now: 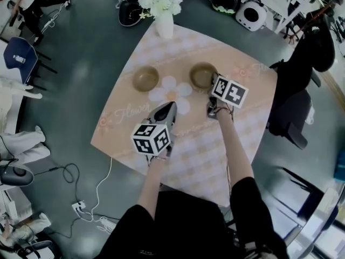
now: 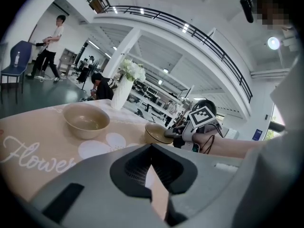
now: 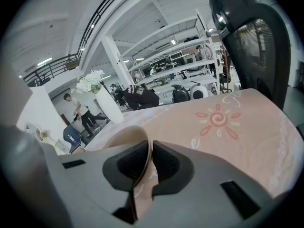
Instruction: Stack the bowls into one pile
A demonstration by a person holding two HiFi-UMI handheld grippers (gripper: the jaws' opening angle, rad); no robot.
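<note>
The right gripper point(image 1: 212, 84) pinches the near rim of the right-hand olive-tan round bowl point(image 1: 201, 74), and the matching olive-tan bowl point(image 1: 146, 78) sits level with it toward frame left on the pink flower-print tablecloth point(image 1: 242, 123), nearer the closed, empty left gripper point(image 1: 170, 106).

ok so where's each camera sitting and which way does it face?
Head view: on the person's head, looking steeply down at the table; both arms, left claw and right claw show.
Left gripper view: on the left claw, facing across the table at the left bowl; its shut jaws show.
Right gripper view: on the right claw, facing along the table; its jaws pinch the right bowl.
Shared: all three see the vase.
</note>
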